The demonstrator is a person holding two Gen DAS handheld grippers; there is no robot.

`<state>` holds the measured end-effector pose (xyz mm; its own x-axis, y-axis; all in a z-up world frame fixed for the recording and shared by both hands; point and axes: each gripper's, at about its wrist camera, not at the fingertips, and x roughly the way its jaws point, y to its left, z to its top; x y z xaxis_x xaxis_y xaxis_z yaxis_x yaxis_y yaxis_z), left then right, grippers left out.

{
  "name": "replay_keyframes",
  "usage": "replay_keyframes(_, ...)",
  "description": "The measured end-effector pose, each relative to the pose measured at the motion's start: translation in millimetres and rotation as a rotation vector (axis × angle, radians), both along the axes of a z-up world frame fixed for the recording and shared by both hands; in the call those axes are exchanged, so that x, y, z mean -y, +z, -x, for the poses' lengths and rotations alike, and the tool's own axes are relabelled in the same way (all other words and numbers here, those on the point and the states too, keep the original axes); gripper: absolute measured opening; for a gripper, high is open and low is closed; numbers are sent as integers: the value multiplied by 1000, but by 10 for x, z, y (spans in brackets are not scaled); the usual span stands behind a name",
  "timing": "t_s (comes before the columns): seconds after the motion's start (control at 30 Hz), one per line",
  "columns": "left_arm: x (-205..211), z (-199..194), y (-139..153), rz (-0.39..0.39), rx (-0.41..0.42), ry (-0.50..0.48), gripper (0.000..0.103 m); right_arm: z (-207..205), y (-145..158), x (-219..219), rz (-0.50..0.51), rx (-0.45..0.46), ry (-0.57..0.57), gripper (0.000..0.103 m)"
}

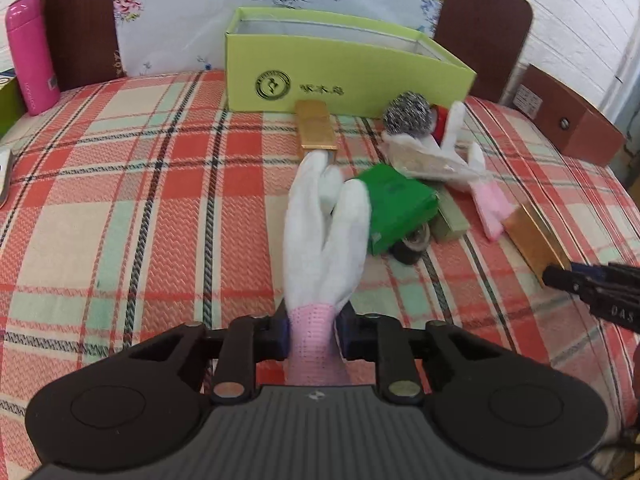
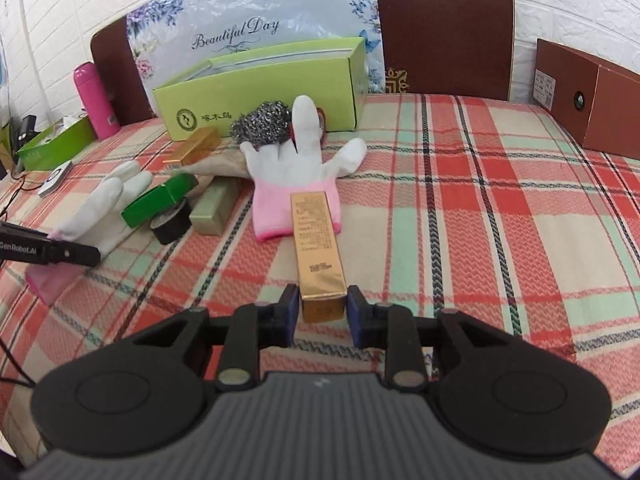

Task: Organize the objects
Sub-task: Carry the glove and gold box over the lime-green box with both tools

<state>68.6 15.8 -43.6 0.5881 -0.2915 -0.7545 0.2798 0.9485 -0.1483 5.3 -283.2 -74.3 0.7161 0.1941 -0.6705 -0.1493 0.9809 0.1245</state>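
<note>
The left gripper (image 1: 312,334) is clamped on the pink cuff of a white glove (image 1: 324,236), whose fingers lie forward on the plaid cloth (image 1: 140,200). The right gripper (image 2: 322,314) has its pads against the near end of a gold box (image 2: 316,248); small print covers the box's top face but is too fine to read. That box's far end rests on the pink cuff of a second glove (image 2: 298,164), spread flat with one finger raised. Left of it lie a green box (image 2: 160,200), a black tape roll (image 2: 172,222) partly under it, and an olive box (image 2: 216,206). A steel scourer (image 2: 260,124) and a second gold box (image 2: 196,146) sit just before the lime carton (image 2: 260,96), which is open-topped; its contents cannot be seen. Its front bears a round emblem and Chinese characters. Behind it a floral panel (image 2: 240,32) reads "Beautiful Day". The left tool, seen from the right wrist, is marked "GenRobot.AI". A pink flask (image 1: 32,56) stands at the far left, and a brown box (image 2: 592,96) at the far right, both well apart from the clutter.
</note>
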Motion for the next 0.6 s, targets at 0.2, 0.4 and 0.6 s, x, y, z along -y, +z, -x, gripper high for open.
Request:
replay_keyframes(0.2, 45, -164, -59, -34, 21, 30, 57, -124, 10, -100, 34, 28, 14, 41)
replay_keyframes(0.4, -10, -149, -89, -37, 23, 28, 49, -179, -27, -88, 39, 20, -9, 41)
replay_keyframes(0.6, 89, -94, -108, -99, 50, -30, 33, -203, -119, -120, 53, 9, -2, 25)
